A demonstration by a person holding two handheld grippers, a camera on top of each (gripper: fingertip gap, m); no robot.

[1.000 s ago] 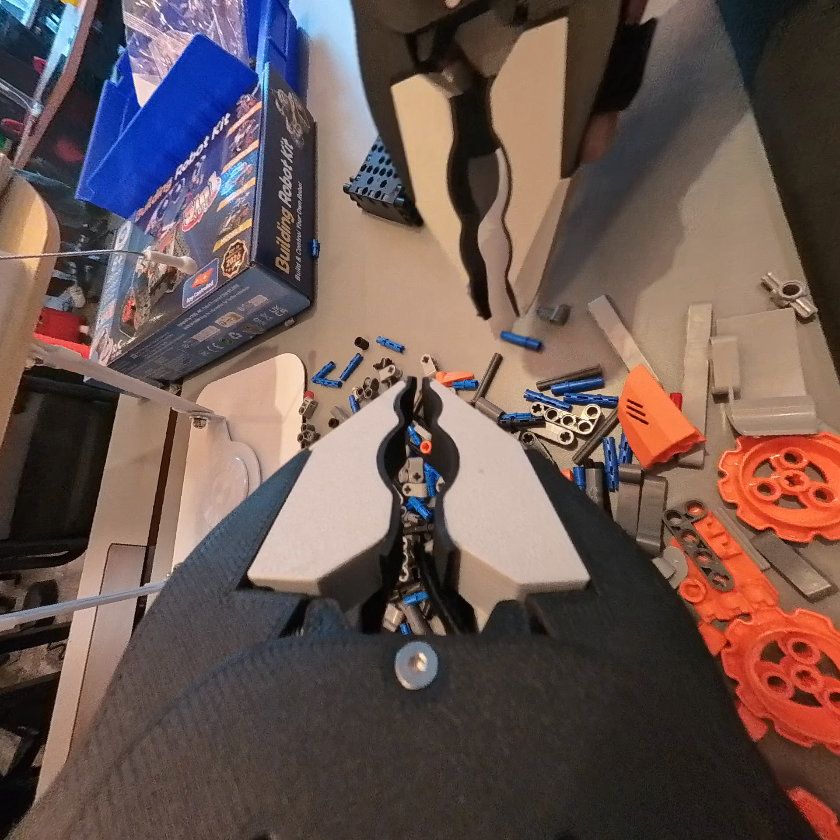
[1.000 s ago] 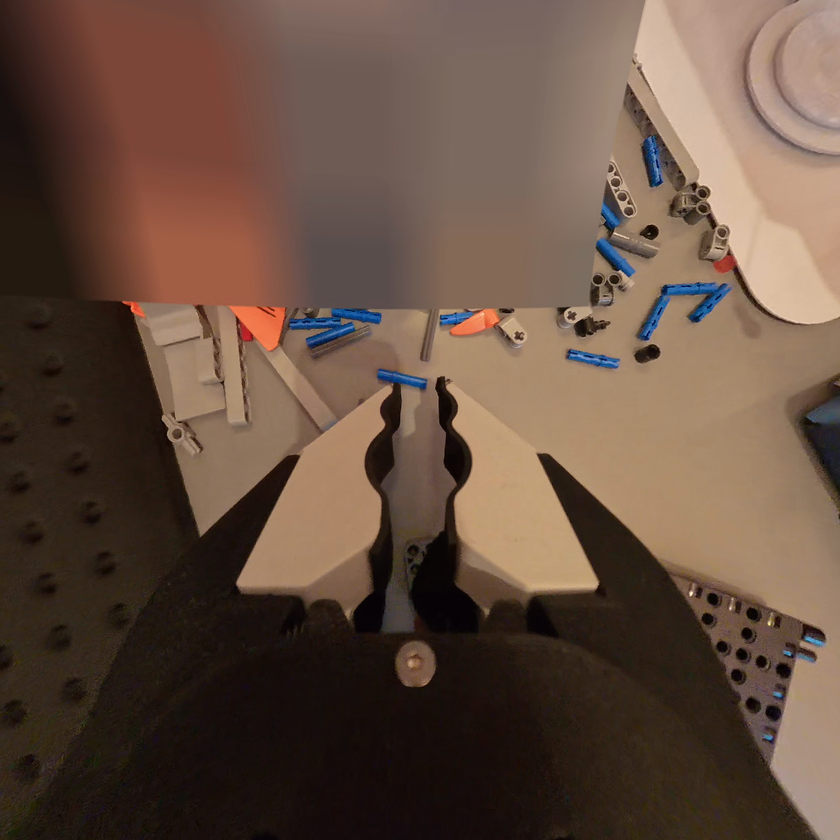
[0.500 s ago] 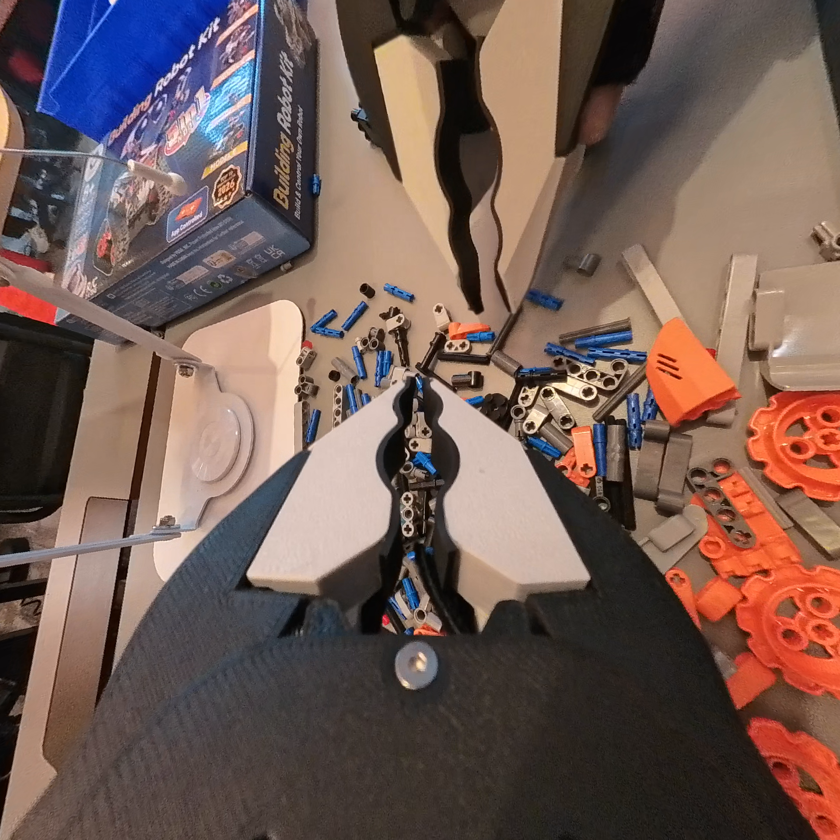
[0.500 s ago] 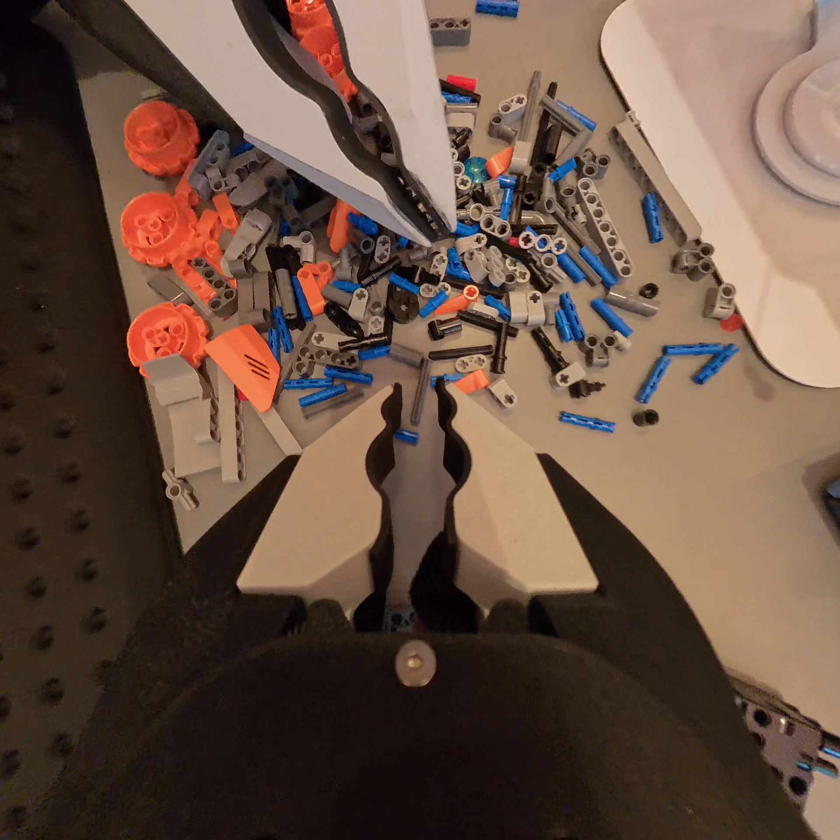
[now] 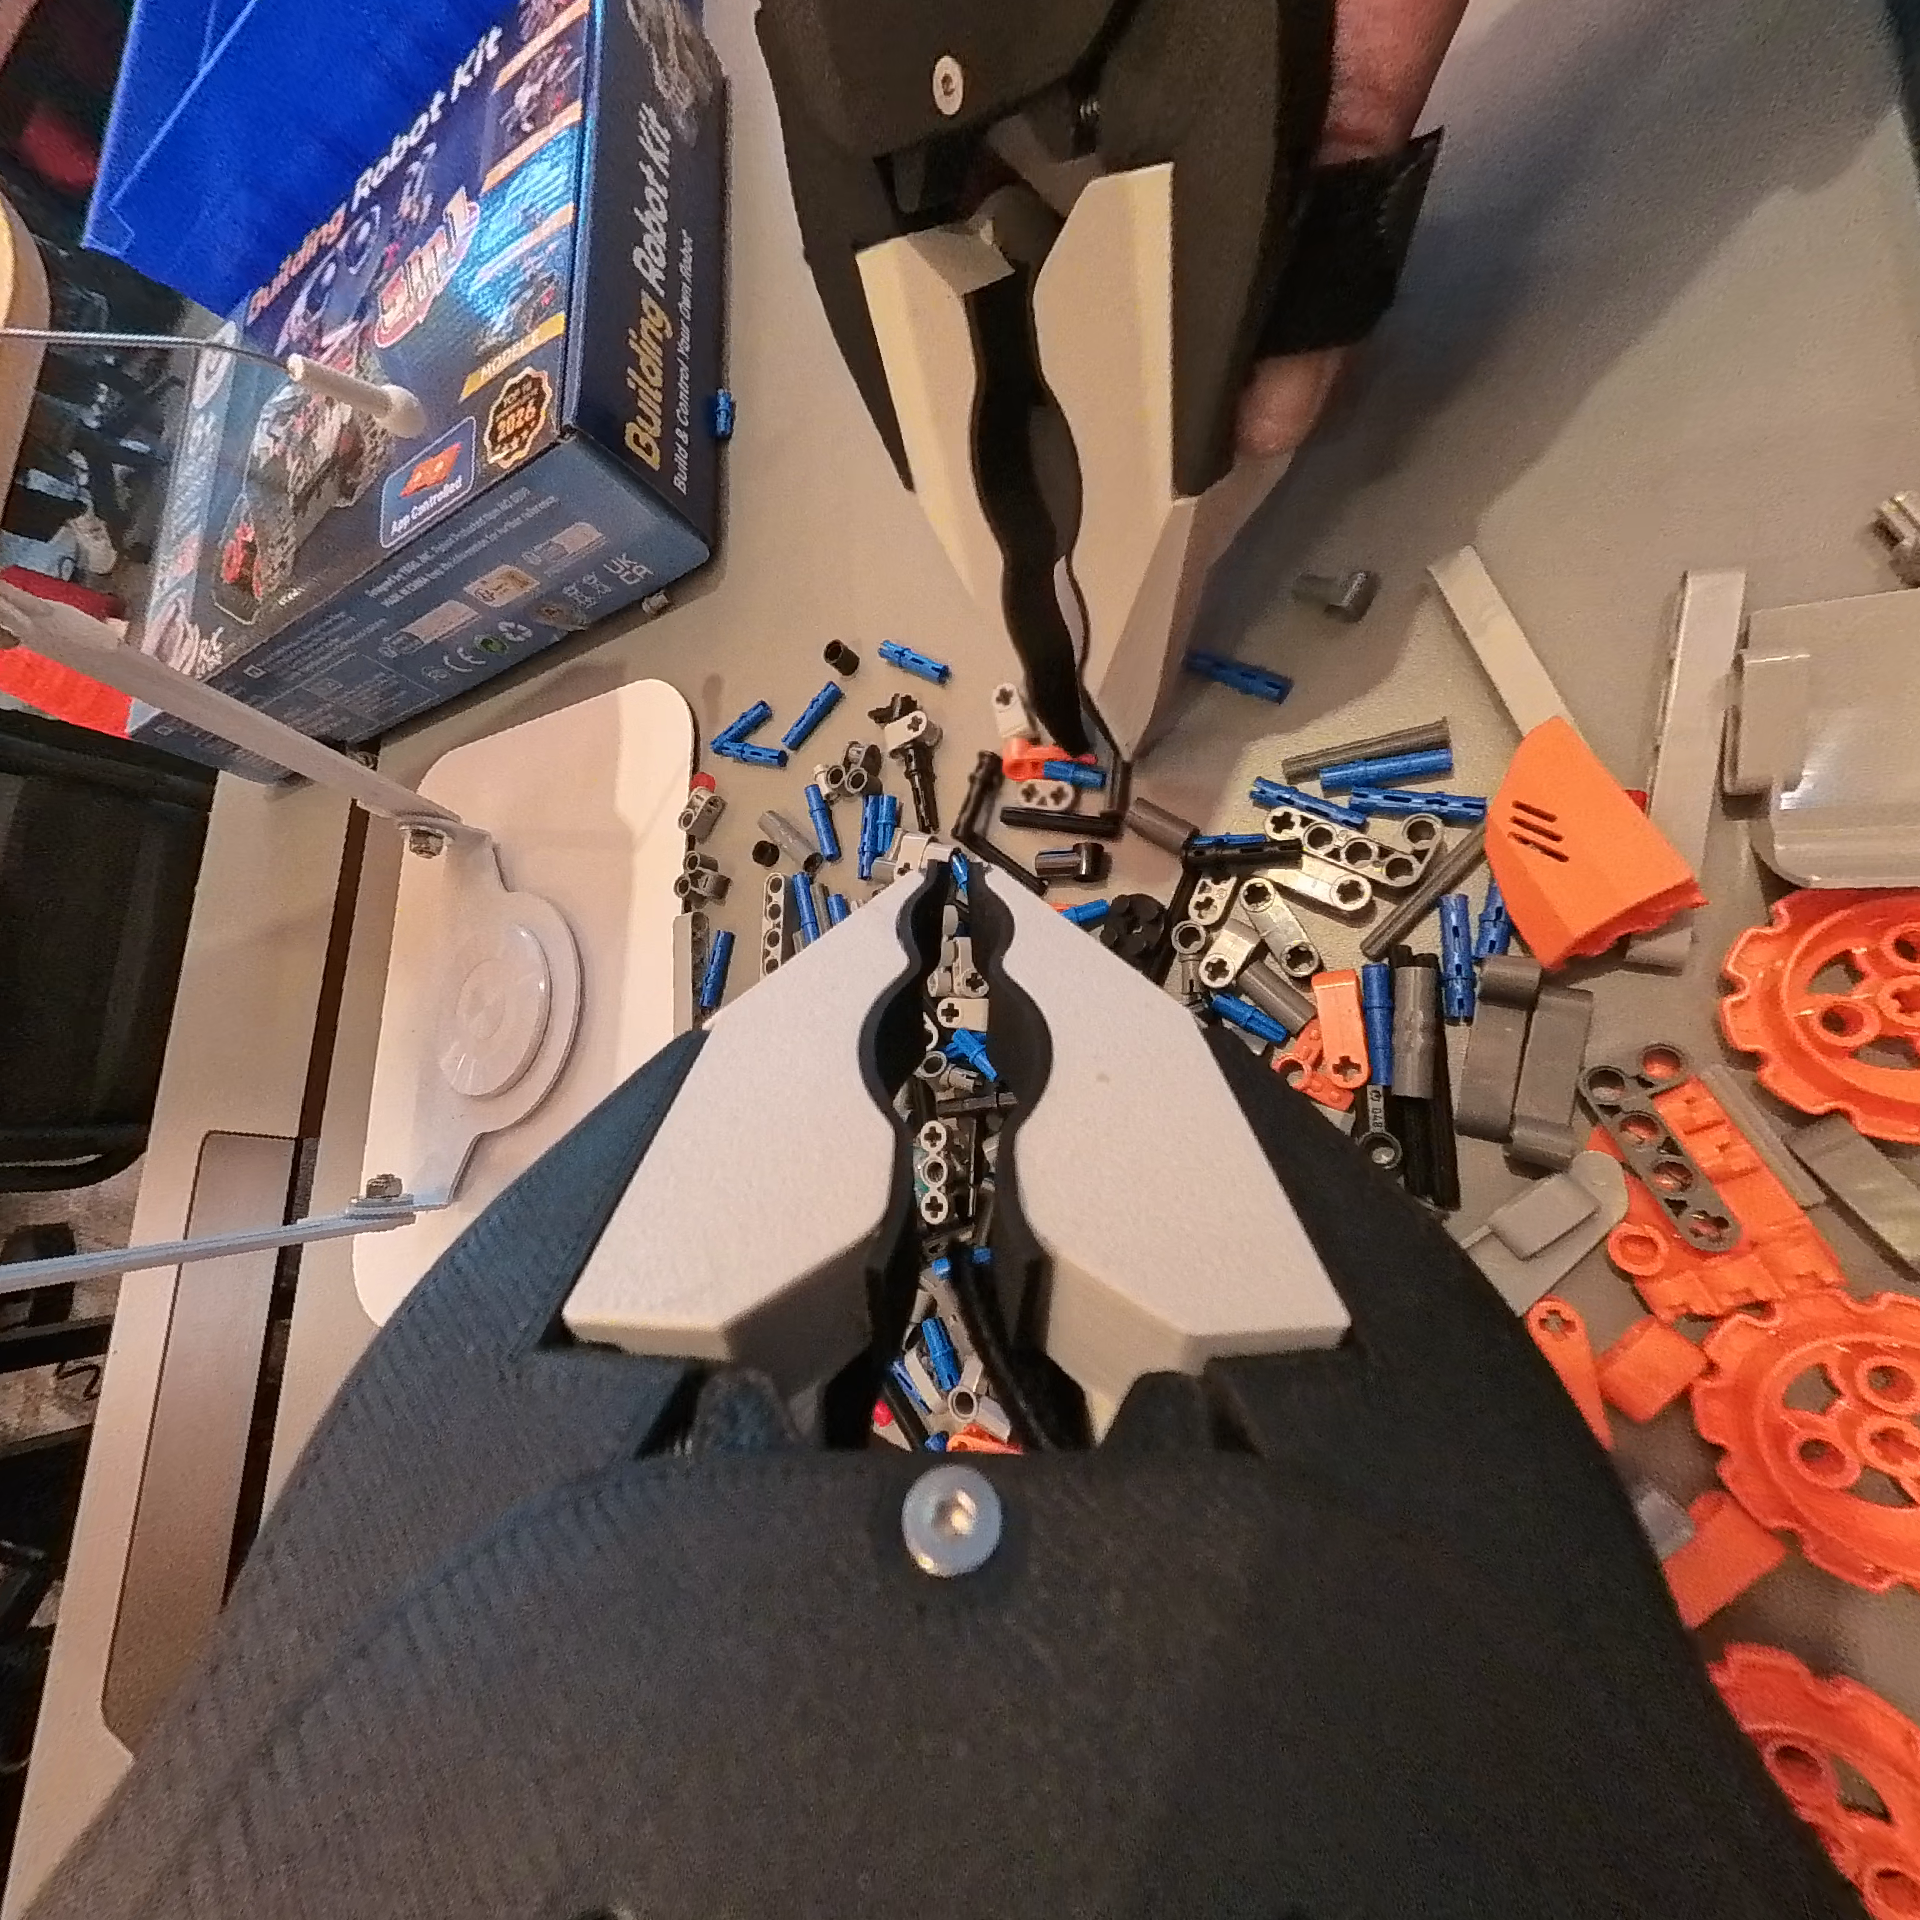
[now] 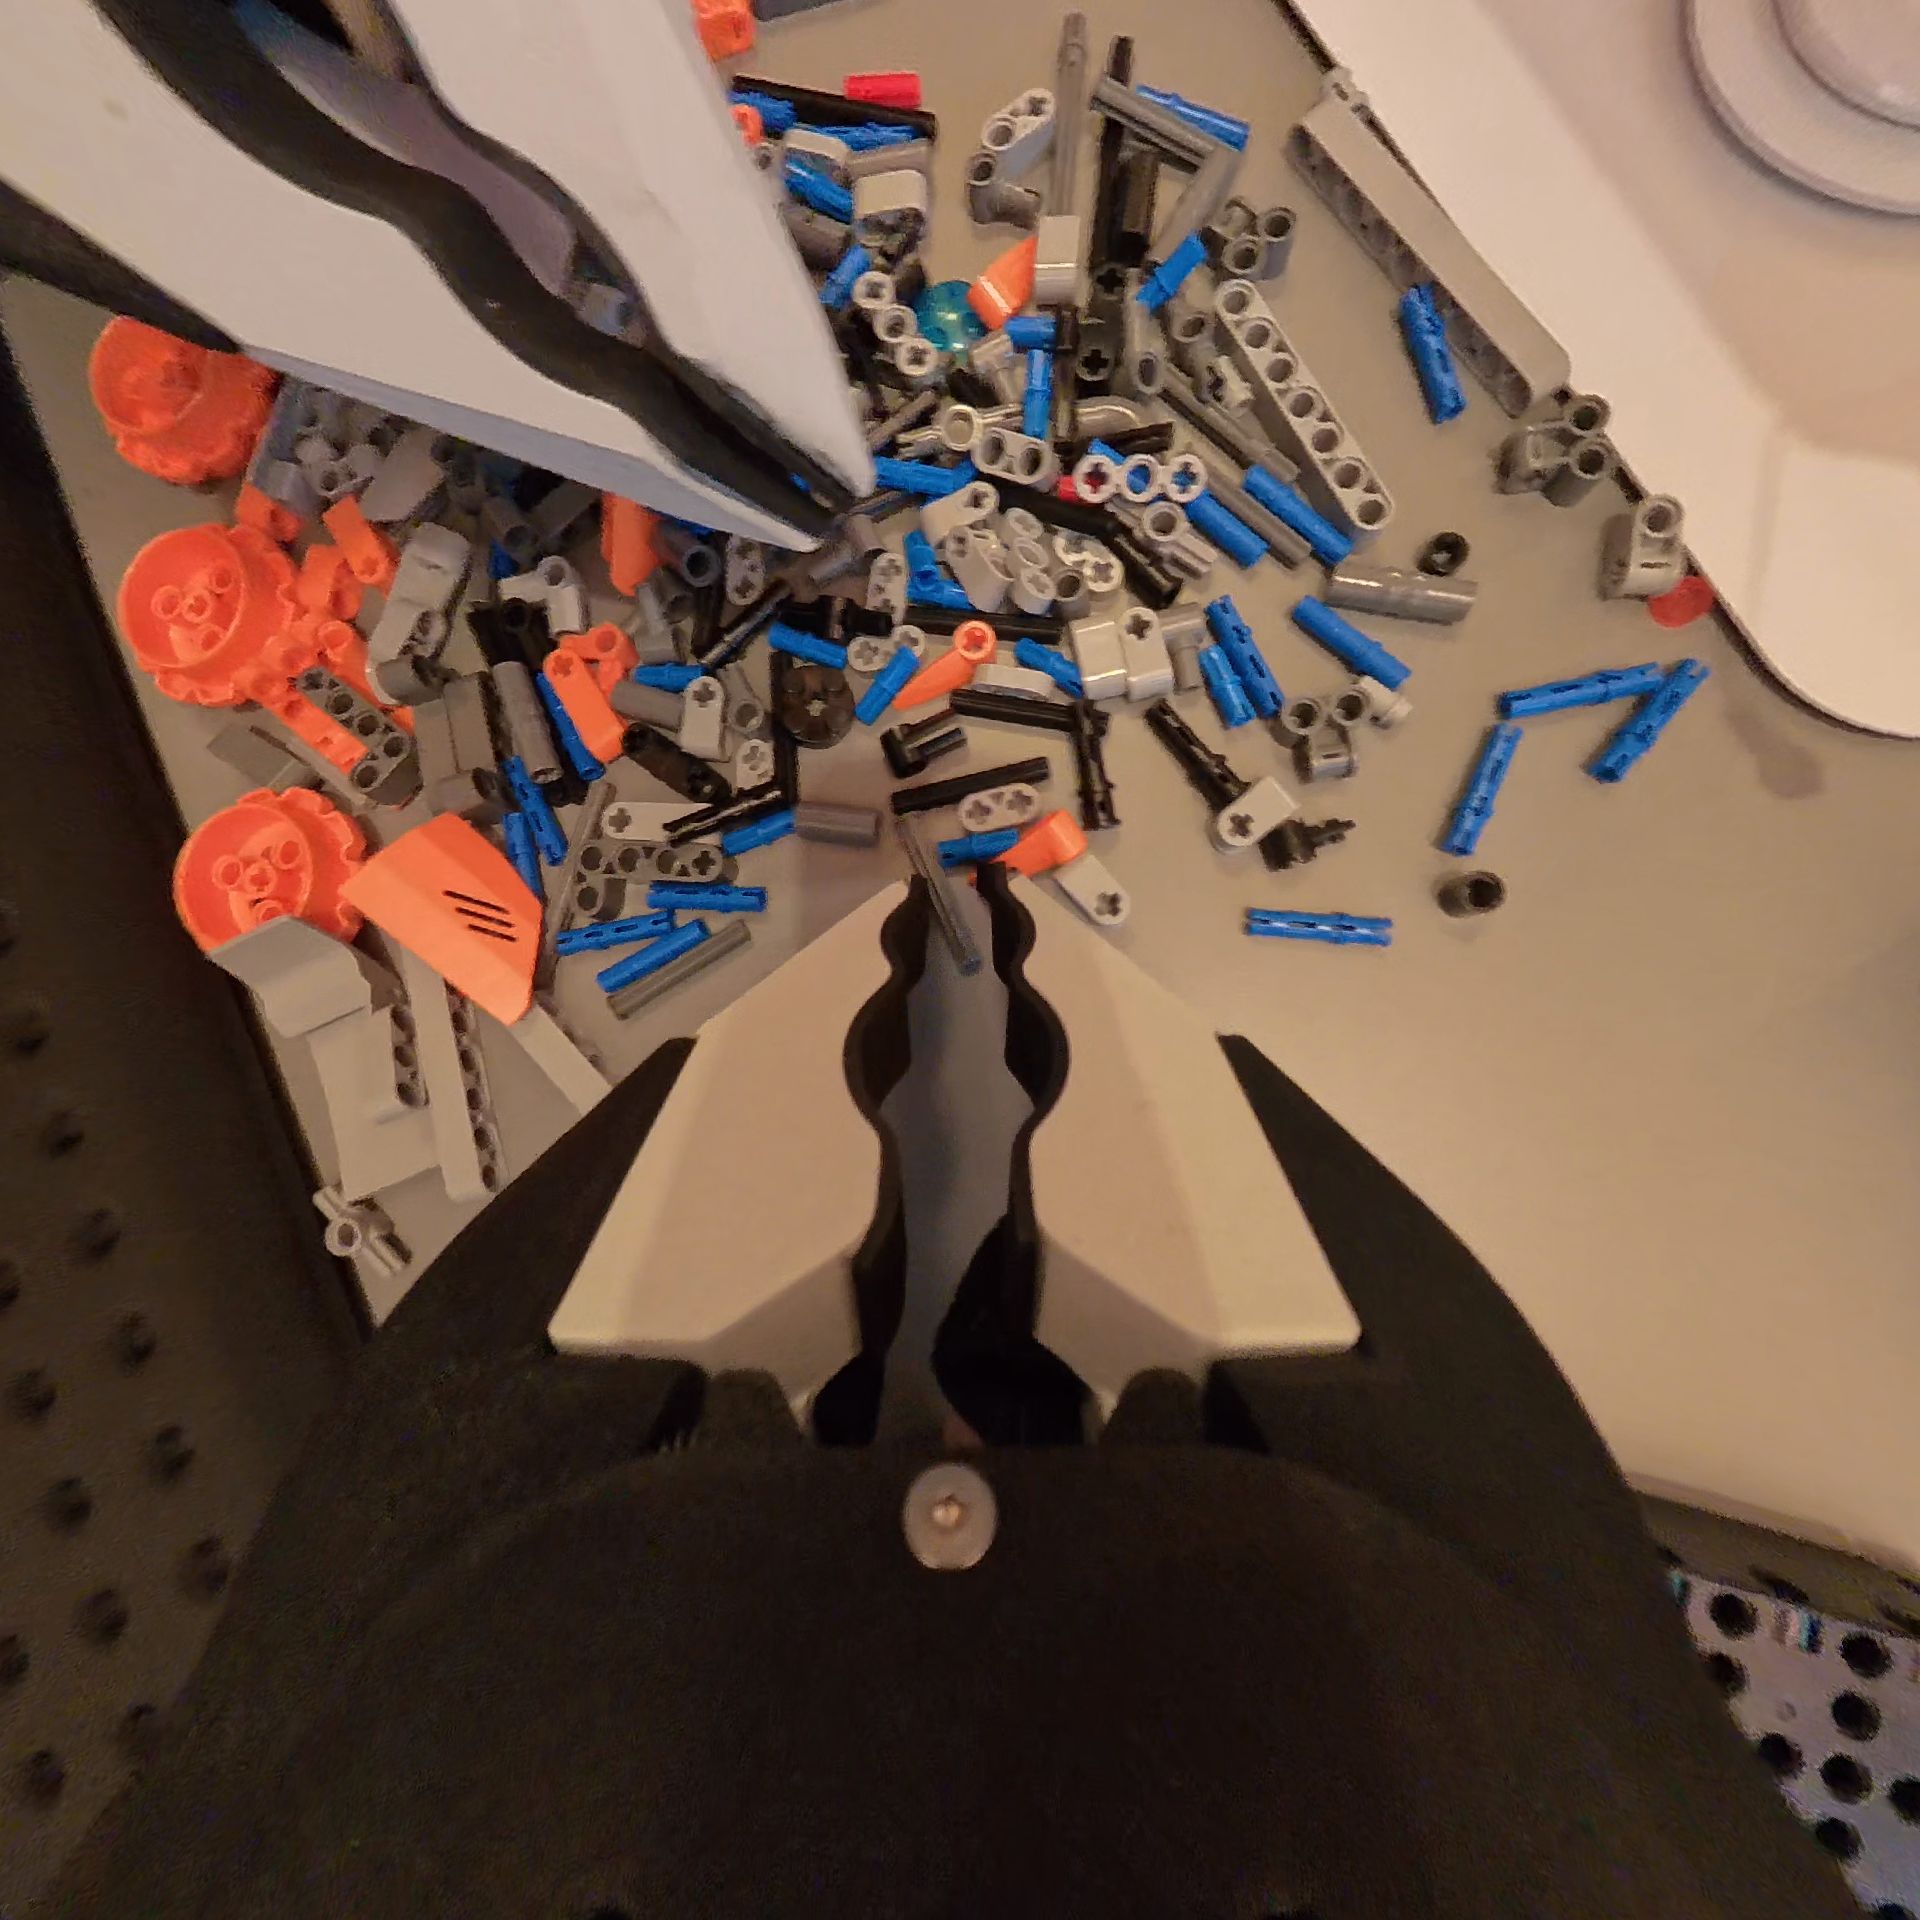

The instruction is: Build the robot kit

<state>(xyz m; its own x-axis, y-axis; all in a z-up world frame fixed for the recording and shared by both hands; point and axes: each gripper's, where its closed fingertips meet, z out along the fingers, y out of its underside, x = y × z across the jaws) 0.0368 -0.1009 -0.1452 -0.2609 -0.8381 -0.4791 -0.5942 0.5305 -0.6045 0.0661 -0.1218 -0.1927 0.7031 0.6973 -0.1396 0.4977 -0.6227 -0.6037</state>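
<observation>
R gripper [image 6: 948,891] low over tabletop [image 6: 1455,1091], jaws narrowly parted astride dark grey axle [image 6: 940,902], prob. not yet pinched. L gripper [image 5: 954,868] jaws nearly closed, empty, above brick pile [image 6: 987,540].

Building parts are lying scattered on a table [image 6: 1558,1195], both grippers reaching in from opposite sides.

The parts pile [image 6: 1018,540] is sitting between the left gripper [image 5: 954,871] and the right gripper [image 6: 954,883], their tips facing each other. Toothed wheels [image 5: 1860,997] are lying right of the left gripper; a kit box [image 5: 436,343] is standing behind and left, beside a flat base plate [image 5: 540,935].
</observation>
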